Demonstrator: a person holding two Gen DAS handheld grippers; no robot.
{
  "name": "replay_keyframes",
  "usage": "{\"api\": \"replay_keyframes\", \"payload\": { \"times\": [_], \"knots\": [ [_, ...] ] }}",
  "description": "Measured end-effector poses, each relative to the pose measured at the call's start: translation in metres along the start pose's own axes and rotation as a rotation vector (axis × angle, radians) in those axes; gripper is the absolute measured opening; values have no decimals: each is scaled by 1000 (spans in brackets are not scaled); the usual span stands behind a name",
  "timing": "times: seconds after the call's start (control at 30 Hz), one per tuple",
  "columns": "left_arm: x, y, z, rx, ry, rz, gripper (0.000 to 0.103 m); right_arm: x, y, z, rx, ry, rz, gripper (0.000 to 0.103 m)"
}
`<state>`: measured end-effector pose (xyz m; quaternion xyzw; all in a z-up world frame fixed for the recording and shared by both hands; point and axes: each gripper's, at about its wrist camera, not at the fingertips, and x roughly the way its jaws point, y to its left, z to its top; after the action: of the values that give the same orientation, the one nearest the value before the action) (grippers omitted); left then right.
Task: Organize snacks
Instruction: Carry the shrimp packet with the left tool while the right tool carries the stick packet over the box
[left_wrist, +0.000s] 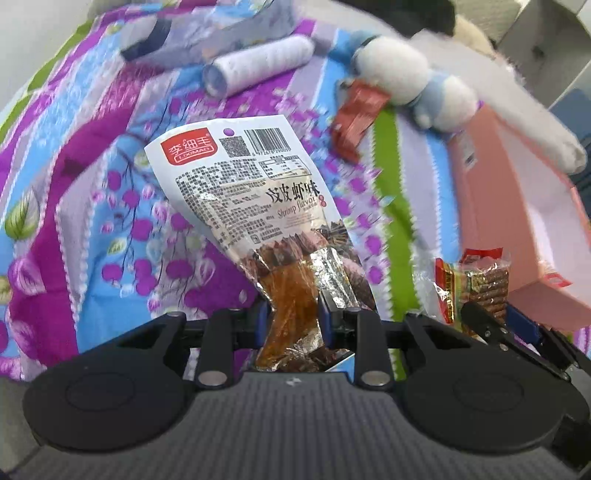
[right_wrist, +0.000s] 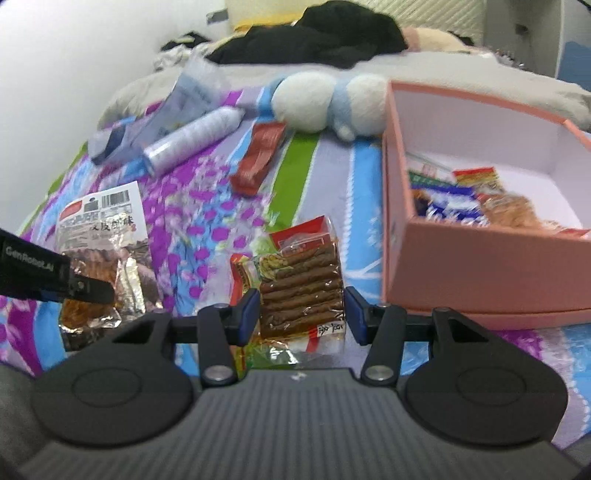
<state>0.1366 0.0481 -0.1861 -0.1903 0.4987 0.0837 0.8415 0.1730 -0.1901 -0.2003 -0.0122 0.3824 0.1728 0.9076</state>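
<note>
1. Nearest the lens in the left wrist view, the left gripper (left_wrist: 291, 317) is pinching the lower end of a white shrimp-flavour packet (left_wrist: 251, 206), its pads pressing on the wrapper; the packet is standing up through the middle of the frame.
2. Nearest the lens in the right wrist view, the right gripper (right_wrist: 301, 314) is clamping a clear pack of brown sticks (right_wrist: 301, 288) at the lower centre of the frame, pads touching both of its sides.
3. At the right of the right wrist view, the pink box (right_wrist: 480, 266) is already holding several snacks (right_wrist: 461, 206), so part of the sorting is judged done.
4. Near the upper centre of that view, a red packet (right_wrist: 260, 158) is lying loose on the floral blanket (right_wrist: 192, 206), apparently waiting its turn.
5. Other items in the upper left and upper centre, a white roll (right_wrist: 192, 138) and a plush toy (right_wrist: 325, 101), are probably not snacks and are judged to be staying out.
6. Remaining work, as judged: both gripped packs are needing carriage rightward into the box, then the red packet.
</note>
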Motion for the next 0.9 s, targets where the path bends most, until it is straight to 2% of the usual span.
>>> {"api": "replay_keyframes", "payload": {
  "times": [0.1, 0.2, 0.43, 0.9],
  "knots": [
    [-15, -2, 7, -28, -24, -56, 31, -17, -3, 10, 20, -38, -15, 52],
    [-30, -9, 14, -2, -58, -101, 31, -35, -6, 19, 33, -84, -37, 52],
    [-63, -36, 17, 142, -132, -176, 31, -74, -12, 38, 64, -173, -71, 52],
    [-88, -70, -1, 268, -146, -296, 31, -125, -33, 32, 123, -231, -151, 52]
  ]
}}
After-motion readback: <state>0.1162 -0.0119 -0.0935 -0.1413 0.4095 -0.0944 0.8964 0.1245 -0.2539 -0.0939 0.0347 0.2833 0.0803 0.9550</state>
